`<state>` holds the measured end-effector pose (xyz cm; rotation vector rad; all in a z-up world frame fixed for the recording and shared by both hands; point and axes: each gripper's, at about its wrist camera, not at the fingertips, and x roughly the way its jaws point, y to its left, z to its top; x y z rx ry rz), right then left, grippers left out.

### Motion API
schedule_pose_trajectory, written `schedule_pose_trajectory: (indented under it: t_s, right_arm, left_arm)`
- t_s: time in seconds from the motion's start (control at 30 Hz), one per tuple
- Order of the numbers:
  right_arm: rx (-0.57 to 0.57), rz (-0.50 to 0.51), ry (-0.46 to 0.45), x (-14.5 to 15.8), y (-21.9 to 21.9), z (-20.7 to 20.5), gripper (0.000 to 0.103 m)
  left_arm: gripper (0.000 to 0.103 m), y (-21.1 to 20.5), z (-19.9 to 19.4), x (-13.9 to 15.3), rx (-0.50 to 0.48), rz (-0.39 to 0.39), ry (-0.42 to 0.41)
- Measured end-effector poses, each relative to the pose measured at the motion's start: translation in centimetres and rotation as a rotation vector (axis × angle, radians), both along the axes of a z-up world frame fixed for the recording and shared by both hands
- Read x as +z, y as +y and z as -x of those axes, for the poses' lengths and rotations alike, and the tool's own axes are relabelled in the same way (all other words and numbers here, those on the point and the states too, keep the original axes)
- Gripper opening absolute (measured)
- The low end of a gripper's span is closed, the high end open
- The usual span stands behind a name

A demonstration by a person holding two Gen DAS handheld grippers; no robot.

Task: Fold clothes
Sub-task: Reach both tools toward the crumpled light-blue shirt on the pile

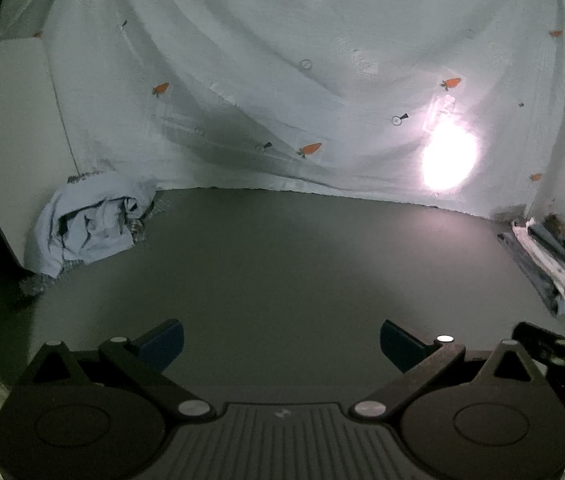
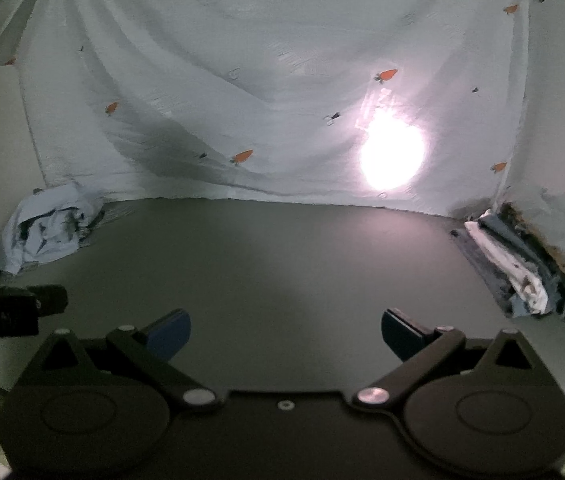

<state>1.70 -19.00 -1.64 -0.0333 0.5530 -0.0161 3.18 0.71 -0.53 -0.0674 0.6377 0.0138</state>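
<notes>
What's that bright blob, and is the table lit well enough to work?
Left wrist view: glare patch blows out the carrot-print sheet; dark table dim, corners vignetted. Right wrist view: same glare, crumpled blue garment slightly soft, fisheye bends the table edge.

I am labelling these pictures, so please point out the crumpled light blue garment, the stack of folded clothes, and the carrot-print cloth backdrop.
crumpled light blue garment (image 1: 90, 228), left wrist view, on its bunched middle.
stack of folded clothes (image 2: 522, 264), right wrist view, on the white layer.
carrot-print cloth backdrop (image 1: 282, 40), left wrist view, on a plain upper part.
</notes>
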Motion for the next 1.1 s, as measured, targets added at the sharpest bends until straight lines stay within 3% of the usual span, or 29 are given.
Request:
schedule_pose_trajectory:
  t_s: [0.2,0.43,0.73,0.87,1.0,1.1]
  right_arm:
    - [-0.054,-0.042,-0.021,-0.4,-3.4,-3.3,0.103]
    - [-0.038,-0.228,0.078,-3.0,-6.1,-11.7,0.103]
    - [0.075,-0.268,0.184,-5.6,-3.2,-21.3,0.103]
    - [0.106,-0.330,0.253,-6.7,-1.6,-24.4,0.103]
    - [0.106,-0.487,0.368,-8.7,0.3,-28.1,0.103]
    - [0.067,-0.742,0.480,-11.1,1.7,-31.4,0.103]
  left_arm:
    - [0.103,0.2,-4.1,-0.7,0.068,0.151,0.036]
    - [0.103,3.1,-8.6,-1.1,0.242,0.296,0.088]
    - [0.103,8.9,-14.4,-1.2,0.471,0.458,0.118]
    - [0.103,12.5,-16.0,-2.2,0.533,0.566,0.127]
    - [0.102,17.5,-18.3,-4.5,0.572,0.771,0.134]
    - [0.102,22.2,-20.8,-6.6,0.629,0.965,0.114]
